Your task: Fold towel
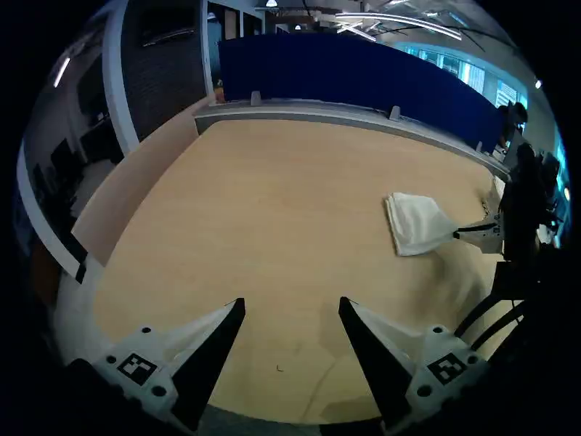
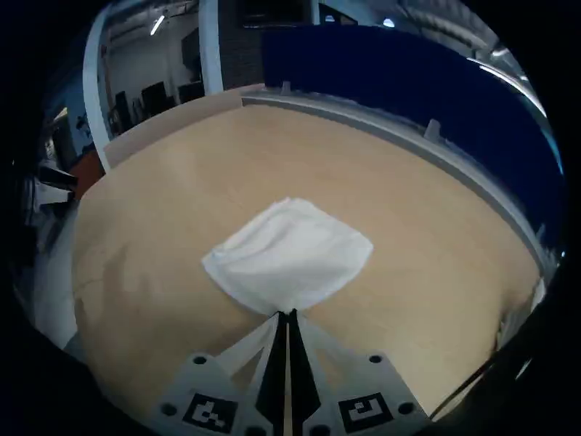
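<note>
A white towel (image 2: 289, 258) lies folded into a small square on the light wooden table (image 2: 181, 203). My right gripper (image 2: 287, 314) is shut on the towel's near corner, its two fingers pressed together. In the left gripper view the same towel (image 1: 415, 221) rests at the right side of the table, with the right gripper (image 1: 459, 234) pinching its corner and a dark-sleeved arm behind it. My left gripper (image 1: 292, 308) hovers open over bare wood, far to the left of the towel, with nothing between its fingers.
A blue partition (image 1: 348, 73) with a grey rail (image 1: 327, 112) runs along the table's far edge. The table (image 1: 276, 203) has wide bare wood around the towel. Office furniture stands beyond the left edge.
</note>
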{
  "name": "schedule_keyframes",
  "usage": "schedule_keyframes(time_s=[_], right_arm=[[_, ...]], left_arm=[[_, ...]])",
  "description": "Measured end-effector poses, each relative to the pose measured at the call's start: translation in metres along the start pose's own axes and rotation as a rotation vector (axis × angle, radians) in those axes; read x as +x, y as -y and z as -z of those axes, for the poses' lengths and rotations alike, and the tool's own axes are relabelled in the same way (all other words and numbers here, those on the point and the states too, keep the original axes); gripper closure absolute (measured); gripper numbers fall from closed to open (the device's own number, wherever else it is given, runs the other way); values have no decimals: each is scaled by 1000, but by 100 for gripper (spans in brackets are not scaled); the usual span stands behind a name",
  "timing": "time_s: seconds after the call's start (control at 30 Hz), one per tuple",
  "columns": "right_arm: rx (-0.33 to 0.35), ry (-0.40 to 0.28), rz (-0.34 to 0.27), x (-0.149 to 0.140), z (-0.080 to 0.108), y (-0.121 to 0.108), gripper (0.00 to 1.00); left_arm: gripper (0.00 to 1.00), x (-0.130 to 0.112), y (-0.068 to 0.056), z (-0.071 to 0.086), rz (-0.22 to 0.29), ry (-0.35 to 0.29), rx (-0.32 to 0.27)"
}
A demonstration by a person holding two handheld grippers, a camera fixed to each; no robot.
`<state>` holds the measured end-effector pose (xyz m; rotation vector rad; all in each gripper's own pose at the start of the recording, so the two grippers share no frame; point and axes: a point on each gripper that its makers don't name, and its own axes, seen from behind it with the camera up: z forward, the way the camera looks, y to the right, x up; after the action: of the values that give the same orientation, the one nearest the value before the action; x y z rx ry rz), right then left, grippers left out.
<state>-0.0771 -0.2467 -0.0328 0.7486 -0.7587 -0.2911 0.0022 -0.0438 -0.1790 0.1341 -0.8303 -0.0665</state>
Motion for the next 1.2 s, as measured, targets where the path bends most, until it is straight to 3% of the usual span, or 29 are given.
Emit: schedule_keyframes(time_s=[0.27, 0.6, 0.8, 1.2], right_arm=[[-24, -109, 41, 60, 27, -8, 98], [-69, -237, 86, 128, 74, -25, 98], [-102, -272, 86, 145, 94, -36, 98], [-156, -303, 51, 151, 129, -69, 98]], left_arm=[[4, 12, -1, 4, -2, -24, -7], [4, 29, -7, 7, -12, -68, -23], [4, 37, -15, 8, -17, -86, -38], [4, 39, -21, 13, -23, -97, -49]])
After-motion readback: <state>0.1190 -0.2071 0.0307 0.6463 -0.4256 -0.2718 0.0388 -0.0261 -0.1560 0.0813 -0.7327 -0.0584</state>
